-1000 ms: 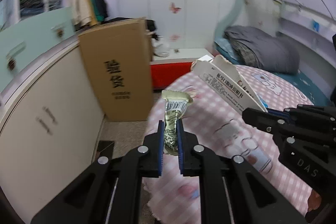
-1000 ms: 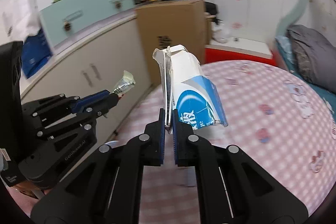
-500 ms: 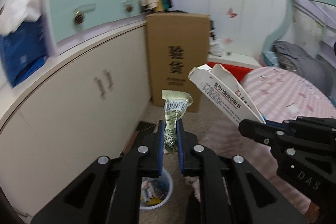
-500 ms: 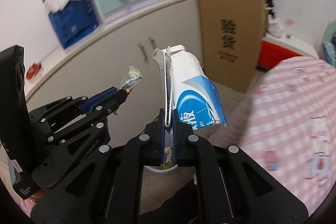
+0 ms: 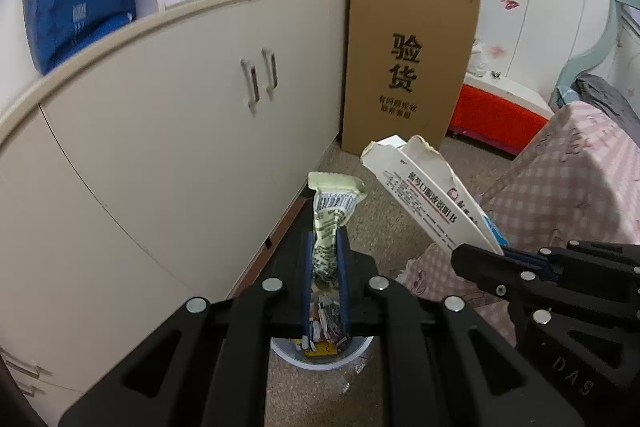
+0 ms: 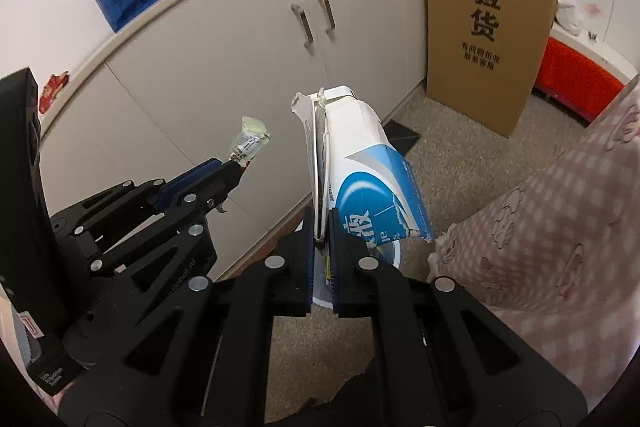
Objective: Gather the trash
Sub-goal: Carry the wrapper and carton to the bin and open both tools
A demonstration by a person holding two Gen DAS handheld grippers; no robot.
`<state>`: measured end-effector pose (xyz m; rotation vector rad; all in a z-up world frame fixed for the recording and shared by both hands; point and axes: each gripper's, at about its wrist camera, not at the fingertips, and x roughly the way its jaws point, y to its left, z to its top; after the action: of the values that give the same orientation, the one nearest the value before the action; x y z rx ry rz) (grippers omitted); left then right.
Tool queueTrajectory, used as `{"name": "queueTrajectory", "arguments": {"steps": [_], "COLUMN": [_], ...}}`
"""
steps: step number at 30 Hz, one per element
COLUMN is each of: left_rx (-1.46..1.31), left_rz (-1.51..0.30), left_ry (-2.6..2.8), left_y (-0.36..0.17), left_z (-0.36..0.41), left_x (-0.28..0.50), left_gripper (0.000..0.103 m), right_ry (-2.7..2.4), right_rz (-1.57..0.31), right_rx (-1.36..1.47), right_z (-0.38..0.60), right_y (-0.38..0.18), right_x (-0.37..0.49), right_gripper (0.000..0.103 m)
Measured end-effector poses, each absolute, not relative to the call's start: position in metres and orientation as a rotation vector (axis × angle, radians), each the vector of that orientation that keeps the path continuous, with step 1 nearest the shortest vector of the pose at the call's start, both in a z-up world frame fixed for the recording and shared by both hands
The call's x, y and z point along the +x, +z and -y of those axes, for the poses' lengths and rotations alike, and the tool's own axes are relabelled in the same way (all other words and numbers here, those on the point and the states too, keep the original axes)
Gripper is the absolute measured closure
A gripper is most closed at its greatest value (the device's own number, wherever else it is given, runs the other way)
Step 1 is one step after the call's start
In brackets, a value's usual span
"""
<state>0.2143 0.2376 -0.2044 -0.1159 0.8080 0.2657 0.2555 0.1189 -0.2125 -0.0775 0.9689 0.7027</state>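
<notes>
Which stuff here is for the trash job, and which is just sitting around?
For the job:
- wrapper, in the left gripper
- flattened carton, in the right gripper
- trash bin on the floor

Just around:
- cardboard box
- cabinet
- pink checked bed

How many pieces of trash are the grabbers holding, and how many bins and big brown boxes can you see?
Wrapper: 1
Flattened carton: 1
Trash bin: 1
Brown cardboard box: 1
Total: 4
</notes>
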Motion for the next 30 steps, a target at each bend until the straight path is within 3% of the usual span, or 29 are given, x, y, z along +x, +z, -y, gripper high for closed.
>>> {"name": "queueTrajectory", "arguments": {"steps": [7,9,13,16,30], "left_rx": [-0.138,-0.146,-0.156,-0.148,-0.155], "left_rz": [-0.853,-0.863,-0.861,-0.858,-0.864], "left_ry": [0.287,0.291,0.310,0.321,0.364], "left_y": [-0.230,-0.234,-0.238,-0.239,-0.238], "left_z": [-0.250,-0.253,-0.255,-0.255,-0.266], "left_x": [0.232,0.237,0.238,0.237,0.225], "left_gripper": [0.089,0.084,0.049,0.040,0.031], "right_ry": [0.665,0.661,0.660,0.664,0.687], "right_rz": [-1.001,-1.008,-1.018,-1.026,-1.048], "right_rx": [-0.067,-0.068,-0.069,-0.071,-0.092], "right_z": [-0.122,-0.122,-0.123,-0.123,-0.137], "right_y": [-0.235,-0.239,-0.244,-0.247,-0.252], "right_x": [0.274,0.276,0.277,0.275,0.266], "right_gripper": [0.097,0.097,0.097,0.097,0.096]}}
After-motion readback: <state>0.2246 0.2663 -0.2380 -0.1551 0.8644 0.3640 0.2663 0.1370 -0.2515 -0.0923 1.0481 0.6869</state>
